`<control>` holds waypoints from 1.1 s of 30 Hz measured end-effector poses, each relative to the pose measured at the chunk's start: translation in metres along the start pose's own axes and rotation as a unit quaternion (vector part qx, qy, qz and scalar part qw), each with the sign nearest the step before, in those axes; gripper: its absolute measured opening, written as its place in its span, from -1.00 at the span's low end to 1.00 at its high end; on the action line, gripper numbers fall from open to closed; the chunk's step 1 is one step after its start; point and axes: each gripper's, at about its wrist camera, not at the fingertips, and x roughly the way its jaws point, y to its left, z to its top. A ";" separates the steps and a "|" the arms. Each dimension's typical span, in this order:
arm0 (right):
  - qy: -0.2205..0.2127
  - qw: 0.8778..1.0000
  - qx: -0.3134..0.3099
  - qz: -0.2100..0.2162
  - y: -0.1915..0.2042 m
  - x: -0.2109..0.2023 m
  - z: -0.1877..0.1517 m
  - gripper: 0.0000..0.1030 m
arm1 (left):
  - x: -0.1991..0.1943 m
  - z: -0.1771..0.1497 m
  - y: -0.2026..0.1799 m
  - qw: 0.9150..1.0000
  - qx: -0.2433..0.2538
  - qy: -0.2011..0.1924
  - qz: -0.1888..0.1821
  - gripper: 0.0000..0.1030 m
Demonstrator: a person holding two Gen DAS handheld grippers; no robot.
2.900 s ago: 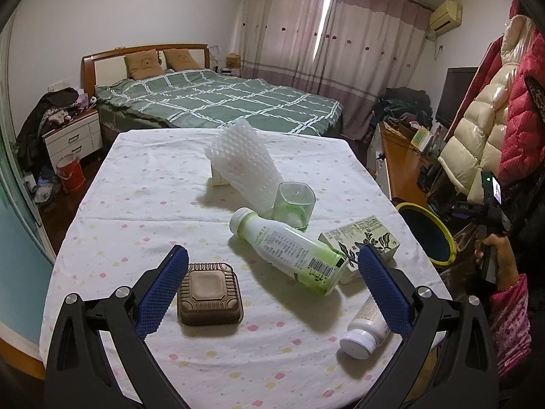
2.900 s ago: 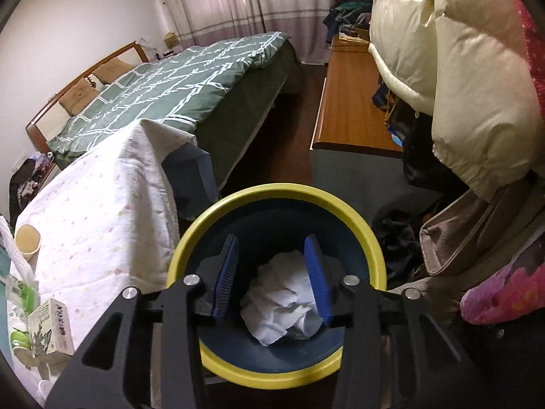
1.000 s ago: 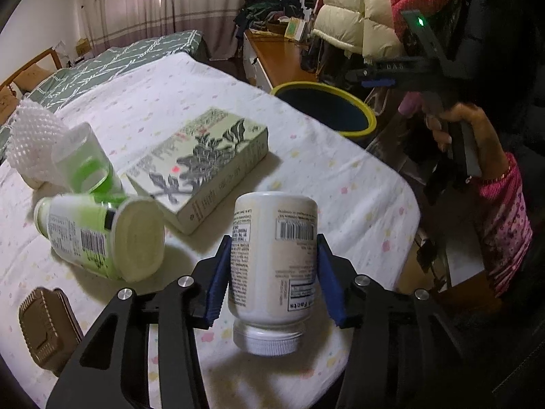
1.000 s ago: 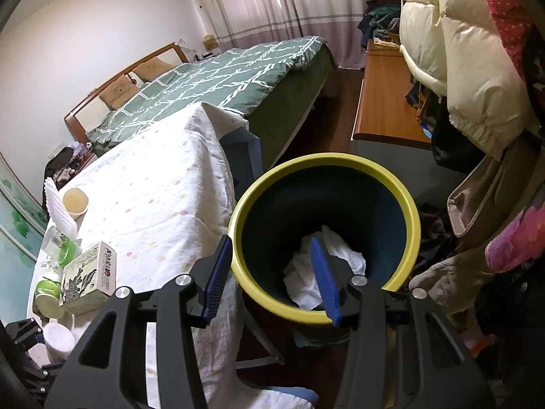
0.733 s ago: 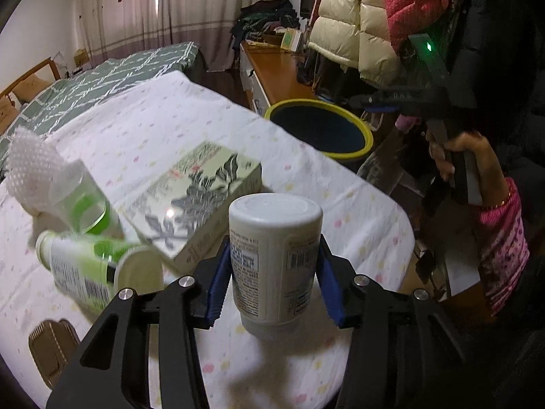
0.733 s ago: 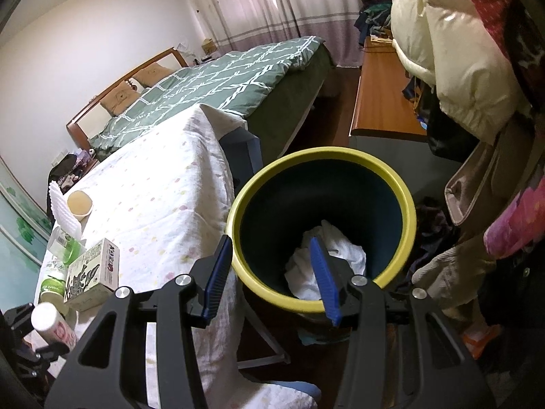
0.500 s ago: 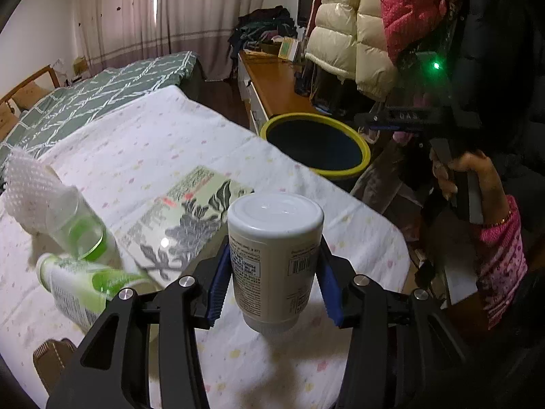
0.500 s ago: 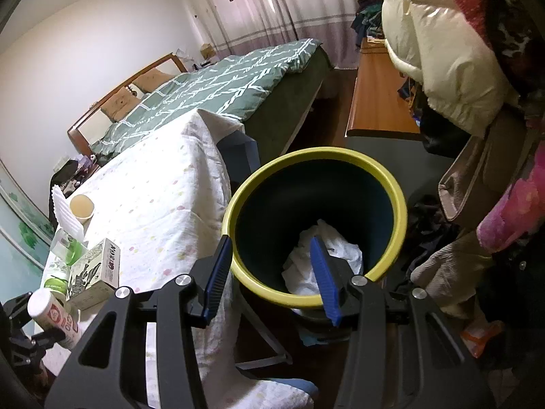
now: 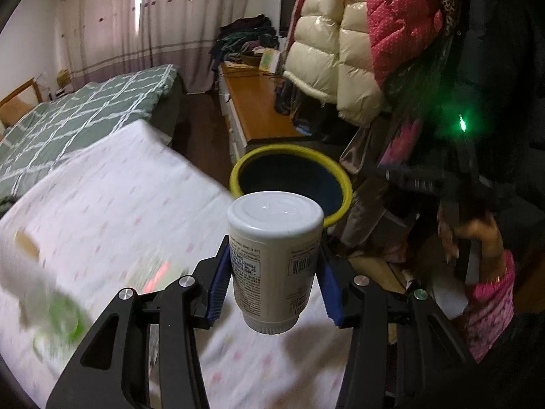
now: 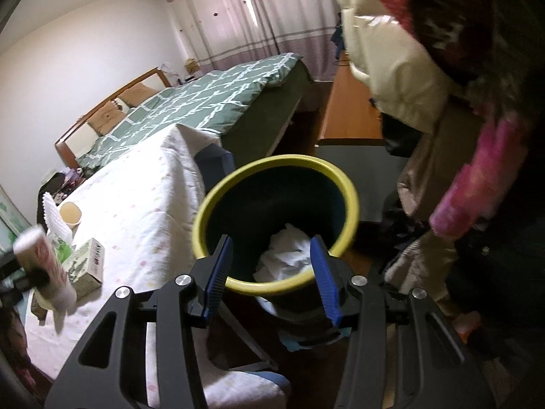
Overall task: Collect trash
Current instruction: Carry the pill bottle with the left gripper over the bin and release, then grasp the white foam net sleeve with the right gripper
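White bottle carried toward bin, pinched upside down in left gripper jaws.
Held above the counter edge, short of the bin; early release risked a miss. Right gripper jaws were spread, empty.

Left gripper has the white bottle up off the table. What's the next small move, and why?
Probably carry the white bottle on over the yellow-rimmed bin before letting go: the left gripper holds it above the tablecloth, short of the rim.
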 end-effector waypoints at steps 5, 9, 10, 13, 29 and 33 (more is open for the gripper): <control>-0.004 1.000 0.017 -0.018 -0.022 -0.009 -0.005 -0.12 | 0.043 0.052 -0.017 1.000 0.012 -0.004 -0.027 -0.09; -0.003 0.999 0.026 -0.029 -0.035 -0.013 -0.010 -0.12 | 0.086 0.083 -0.024 0.999 0.007 0.005 -0.038 -0.09; -0.001 0.999 0.028 -0.033 -0.039 -0.013 -0.011 -0.12 | 0.097 0.088 -0.026 0.999 0.005 0.009 -0.039 -0.09; 0.005 0.999 0.032 -0.041 -0.046 -0.011 -0.015 -0.12 | 0.132 0.099 -0.032 0.999 0.005 0.024 -0.036 -0.09; 0.029 0.998 0.029 -0.040 -0.040 0.002 -0.027 -0.12 | 0.102 0.102 -0.024 0.999 -0.026 -0.026 0.021 0.56; 0.037 0.999 0.017 -0.027 -0.026 0.007 -0.029 -0.12 | 0.035 0.083 -0.009 0.996 -0.043 -0.064 0.055 0.70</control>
